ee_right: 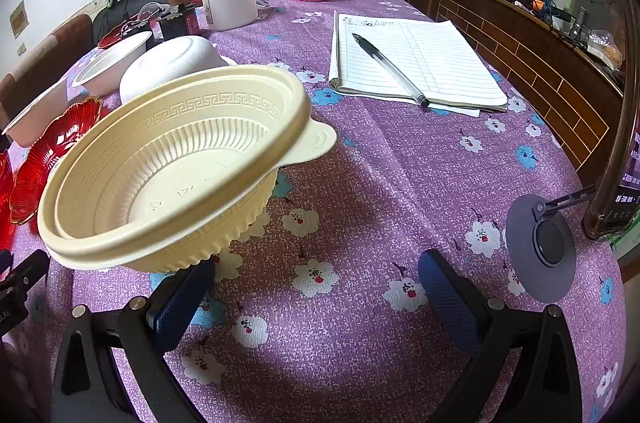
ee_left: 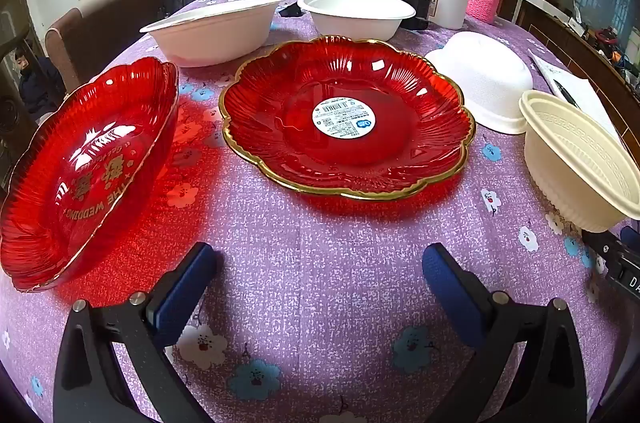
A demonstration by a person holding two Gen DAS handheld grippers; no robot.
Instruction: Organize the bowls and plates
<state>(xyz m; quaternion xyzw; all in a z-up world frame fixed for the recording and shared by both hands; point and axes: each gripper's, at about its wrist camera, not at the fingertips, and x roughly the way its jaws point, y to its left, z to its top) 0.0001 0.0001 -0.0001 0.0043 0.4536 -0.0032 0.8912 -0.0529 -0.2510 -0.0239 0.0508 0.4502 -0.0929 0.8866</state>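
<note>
Two kinds of ware are spread over the purple flowered tablecloth (ee_left: pixel 320 283): red glass-like plates with gold rims and light disposable bowls. The gold-rimmed red plate (ee_left: pixel 346 119) with the round label at its centre is judged to be stiff, smooth and slippery, and breakable if it really is glass; it is best taken at its scalloped edge, where the pads can close over the rim. It lies flat straight ahead of the left gripper (ee_left: pixel 320 287), near but not touching, while a second red plate (ee_left: pixel 86 171) with gold lettering is seen just to the left of the left finger, apparently tilted. White bowls (ee_left: pixel 212 31) are set farther back, and one overturned white bowl (ee_left: pixel 486 79) is seen to the right. The cream bowl (ee_right: pixel 172 167) is judged light, thin and easily squeezed out of shape, so its thick rolled rim is the place to be gripped. It is seen just ahead and to the left of the right gripper (ee_right: pixel 316 289), its near wall close above the left finger, though contact cannot be told. Both grippers are spread fully wide and nothing is held between their blue pads.
</note>
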